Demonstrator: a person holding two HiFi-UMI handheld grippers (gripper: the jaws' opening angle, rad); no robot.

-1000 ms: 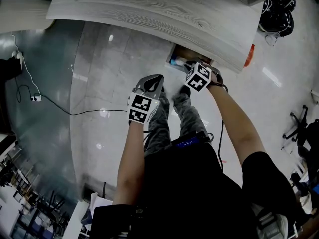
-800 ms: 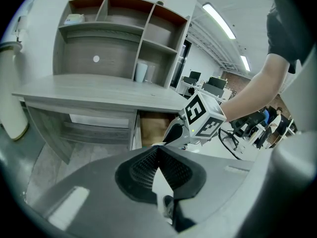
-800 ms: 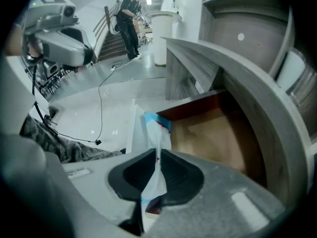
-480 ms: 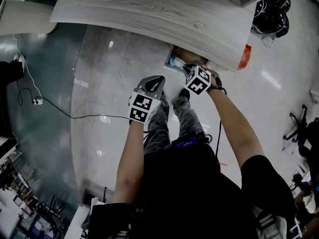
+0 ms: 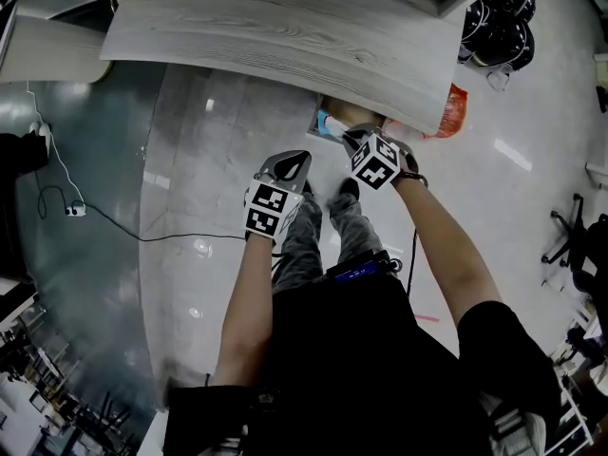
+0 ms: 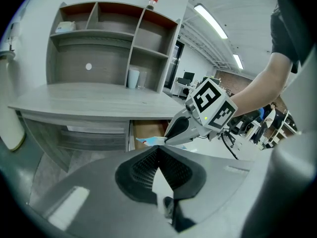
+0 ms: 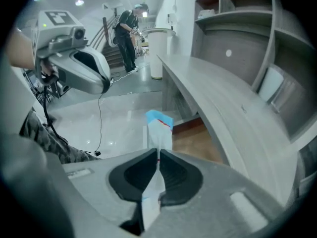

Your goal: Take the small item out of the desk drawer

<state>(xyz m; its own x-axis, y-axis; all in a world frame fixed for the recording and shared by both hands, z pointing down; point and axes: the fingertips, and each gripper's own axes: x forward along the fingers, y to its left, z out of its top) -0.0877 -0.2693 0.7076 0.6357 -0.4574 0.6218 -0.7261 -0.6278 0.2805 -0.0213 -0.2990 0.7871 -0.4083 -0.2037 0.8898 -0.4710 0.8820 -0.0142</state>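
Observation:
A small white and blue packet [image 7: 159,126] sticks up from my right gripper [image 7: 158,155], which is shut on its lower end. In the head view the right gripper [image 5: 350,139] holds the packet [image 5: 329,124] just in front of the open drawer [image 5: 323,110] under the grey wooden desk [image 5: 285,27]. The drawer's brown inside [image 7: 195,135] lies right behind the packet. My left gripper [image 5: 291,166] hangs to the left and nearer the person, over the floor. Its jaws [image 6: 158,150] are shut with nothing between them. From there the right gripper [image 6: 173,132] and packet [image 6: 150,141] show at the drawer [image 6: 148,129].
A shelf unit [image 6: 114,43] stands on the desk with white cups [image 6: 134,78] and a bottle [image 6: 153,1] on top. The person's legs [image 5: 323,226] stand below the grippers. A black cable [image 5: 123,221] crosses the shiny floor at left. An orange bag [image 5: 452,110] and office chairs [image 5: 499,22] are at right.
The right gripper has drawn back a little from the drawer with the packet in it. The left gripper has hardly moved.

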